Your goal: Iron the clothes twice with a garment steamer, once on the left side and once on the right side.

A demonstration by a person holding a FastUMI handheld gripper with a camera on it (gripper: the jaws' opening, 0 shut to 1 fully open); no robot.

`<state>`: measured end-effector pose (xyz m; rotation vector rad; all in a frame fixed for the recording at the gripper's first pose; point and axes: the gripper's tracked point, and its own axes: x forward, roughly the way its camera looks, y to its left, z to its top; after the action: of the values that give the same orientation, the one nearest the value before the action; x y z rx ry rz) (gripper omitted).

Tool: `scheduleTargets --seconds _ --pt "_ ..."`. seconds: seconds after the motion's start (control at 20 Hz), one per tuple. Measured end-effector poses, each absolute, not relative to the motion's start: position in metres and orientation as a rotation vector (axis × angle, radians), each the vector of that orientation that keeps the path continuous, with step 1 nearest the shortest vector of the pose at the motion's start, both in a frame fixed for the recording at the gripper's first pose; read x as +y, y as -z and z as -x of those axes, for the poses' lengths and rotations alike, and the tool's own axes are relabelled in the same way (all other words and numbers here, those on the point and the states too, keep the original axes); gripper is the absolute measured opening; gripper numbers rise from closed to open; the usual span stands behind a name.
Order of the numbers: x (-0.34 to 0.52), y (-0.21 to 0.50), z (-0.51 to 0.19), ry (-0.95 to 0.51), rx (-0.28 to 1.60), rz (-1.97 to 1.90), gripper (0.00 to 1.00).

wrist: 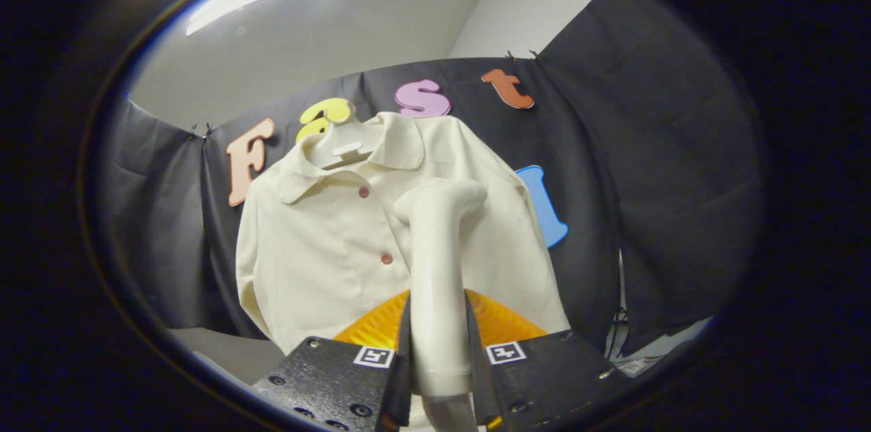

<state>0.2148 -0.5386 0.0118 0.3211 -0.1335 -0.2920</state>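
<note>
The cream shirt [326, 241] is hanging on a pale hanger [340, 146] against the booth's dark cloth wall [653, 180], occupying the centre of the frame and extending toward the lower left. It is buttoned, with two reddish buttons [363, 192] showing down the placket just left of the steamer. Its collar is sitting at upper centre.

An orange ribbed part [378, 326] is showing at lower centre, behind the fingers and in front of the shirt hem; what it belongs to cannot be determined.

The garment steamer [435, 269] is standing upright in the centre of the frame, its handle rising from between the fingers and its head bending toward the right at the top. Whether the head is touching the cloth cannot be told.

The gripper [439, 364], at bottom centre, is clamping the steamer handle, with both fingers pressing on its sides.

Risks, as judged: the handle is smooth and tall, so a loose grip could be letting it twist or slide during a stroke. The shirt is hanging freely, so pressure from the head could be swinging it off line or nudging it on the hanger. Lingering in one spot could be over-wetting the fabric.

Containers: none are being observed in this view.
</note>
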Motion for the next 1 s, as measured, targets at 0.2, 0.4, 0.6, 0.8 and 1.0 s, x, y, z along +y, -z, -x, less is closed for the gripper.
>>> scheduleTargets --seconds 0.2,0.4,0.6,0.8,1.0 --pt "-0.542 0.016 -0.205 0.306 -0.106 -0.338 0.34" --pt "-0.542 0.054 -0.194 0.323 -0.05 -0.351 0.34" --pt "-0.539 0.088 -0.183 0.33 -0.006 -0.41 0.35" --pt "-0.536 0.121 -0.174 0.343 0.046 -0.406 0.35" --pt "-0.534 0.155 -0.164 0.354 0.103 -0.408 0.35"
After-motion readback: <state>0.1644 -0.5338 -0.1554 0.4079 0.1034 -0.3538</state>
